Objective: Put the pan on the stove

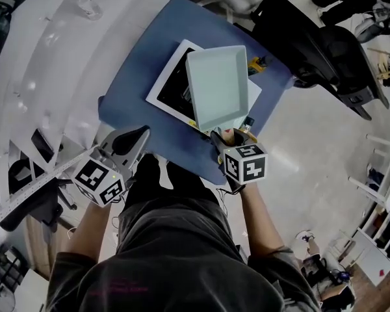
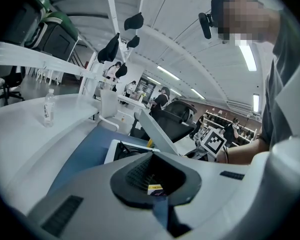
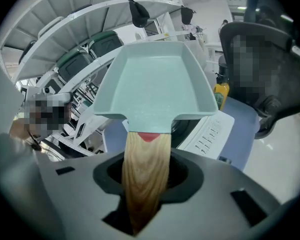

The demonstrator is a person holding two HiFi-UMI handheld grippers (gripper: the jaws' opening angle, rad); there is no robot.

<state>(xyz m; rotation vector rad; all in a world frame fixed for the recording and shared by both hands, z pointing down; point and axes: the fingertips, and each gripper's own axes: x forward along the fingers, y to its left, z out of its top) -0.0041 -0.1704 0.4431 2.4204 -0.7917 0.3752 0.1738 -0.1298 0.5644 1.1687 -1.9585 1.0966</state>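
A pale green square pan [image 1: 218,86] with a wooden handle [image 3: 142,169] hangs tilted over the right part of the white stove [image 1: 164,91] with a black top, which lies on the blue table [image 1: 133,112]. My right gripper [image 1: 229,136] is shut on the handle at the table's near edge. In the right gripper view the pan [image 3: 157,84] fills the middle, with the stove's control panel [image 3: 209,134] below it. My left gripper [image 1: 131,140] hovers at the table's near left corner, holding nothing, jaws together. Its own view shows the stove [image 2: 121,149] and the pan's edge [image 2: 157,131].
A yellow bottle [image 1: 255,64] stands on the table just right of the stove. A black office chair [image 1: 318,51] is beyond the table's right side. A white curved counter [image 1: 45,77] runs along the left, with a water bottle [image 2: 48,109] on it.
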